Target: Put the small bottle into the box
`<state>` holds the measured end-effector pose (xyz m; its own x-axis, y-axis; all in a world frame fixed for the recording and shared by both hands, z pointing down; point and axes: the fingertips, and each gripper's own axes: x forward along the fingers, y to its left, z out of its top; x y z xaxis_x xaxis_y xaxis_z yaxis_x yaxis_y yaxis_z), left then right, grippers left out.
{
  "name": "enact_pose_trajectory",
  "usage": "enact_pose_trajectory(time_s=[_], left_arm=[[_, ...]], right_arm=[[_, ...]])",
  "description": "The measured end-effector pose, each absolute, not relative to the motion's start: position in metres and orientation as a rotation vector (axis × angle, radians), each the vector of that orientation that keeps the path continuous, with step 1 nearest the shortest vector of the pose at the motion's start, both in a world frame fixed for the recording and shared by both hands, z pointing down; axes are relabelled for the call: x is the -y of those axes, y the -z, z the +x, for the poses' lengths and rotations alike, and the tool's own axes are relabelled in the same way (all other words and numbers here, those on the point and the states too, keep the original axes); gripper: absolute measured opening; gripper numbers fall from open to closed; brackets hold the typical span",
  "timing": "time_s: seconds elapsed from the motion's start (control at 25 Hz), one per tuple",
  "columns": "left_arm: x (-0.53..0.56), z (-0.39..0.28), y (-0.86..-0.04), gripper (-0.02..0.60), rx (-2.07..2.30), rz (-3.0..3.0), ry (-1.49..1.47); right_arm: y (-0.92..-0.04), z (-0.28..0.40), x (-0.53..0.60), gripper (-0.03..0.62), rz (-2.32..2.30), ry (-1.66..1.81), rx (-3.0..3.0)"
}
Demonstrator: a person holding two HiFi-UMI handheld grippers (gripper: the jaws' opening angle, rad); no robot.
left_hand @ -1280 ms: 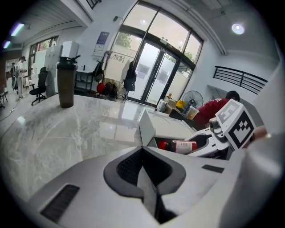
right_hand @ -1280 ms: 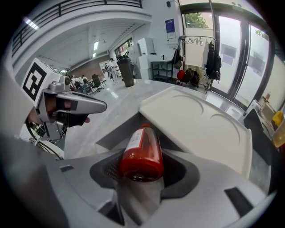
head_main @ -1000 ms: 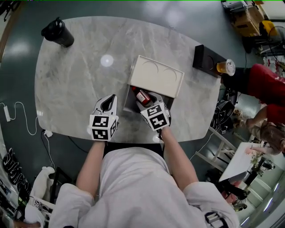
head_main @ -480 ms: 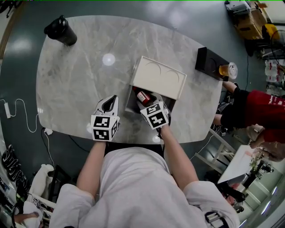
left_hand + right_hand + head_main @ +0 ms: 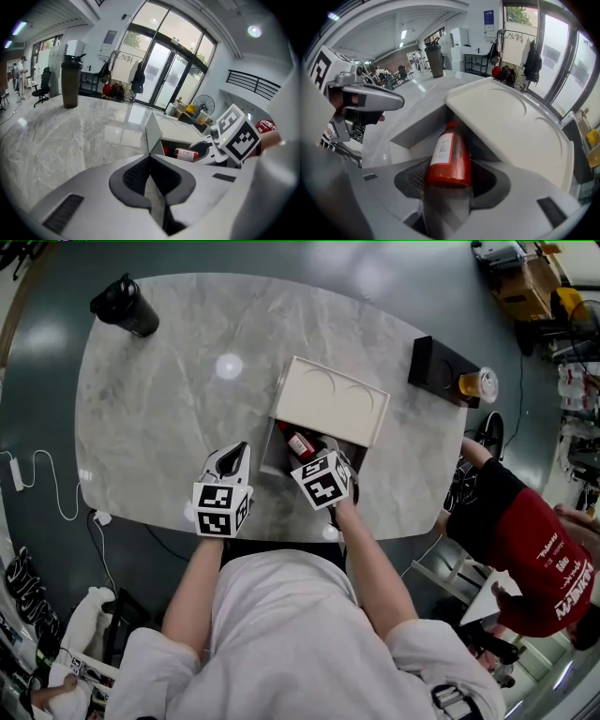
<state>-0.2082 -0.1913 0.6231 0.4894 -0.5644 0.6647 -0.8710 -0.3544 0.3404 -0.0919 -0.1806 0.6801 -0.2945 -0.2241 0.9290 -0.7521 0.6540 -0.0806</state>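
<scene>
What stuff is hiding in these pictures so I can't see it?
- Small red bottle, label print: too small, every view.
- White box, its floor: head view, right gripper covers most.
- Whether the right gripper squeezes the bottle: right gripper view, contact unclear.
- Person in red shirt: cut off, head view's right edge.

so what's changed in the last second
The right hand-held gripper turned slightly over the box; a person in red walked toward the bottom right. The bottle stayed in the box between those open jaws; the left hand-held gripper and the box stayed unmoved.
</scene>
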Motion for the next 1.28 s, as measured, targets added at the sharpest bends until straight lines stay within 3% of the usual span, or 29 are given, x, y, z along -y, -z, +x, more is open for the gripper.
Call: enact_pose_trajectory(time_s=[0.64,1.28], left_arm=[[0.170,-0.191,-0.626,0.021,1.151,2.067,-0.617],[0.154,-0.146,-0.603,0.021,1.119,2.144,-0.622]], right_arm=[[-0.685,-0.076,0.168,0.254,0.774,-0.650,1.826],[-0.632,-0.045,0.149,0.256,0.949,-0.642,1.946]])
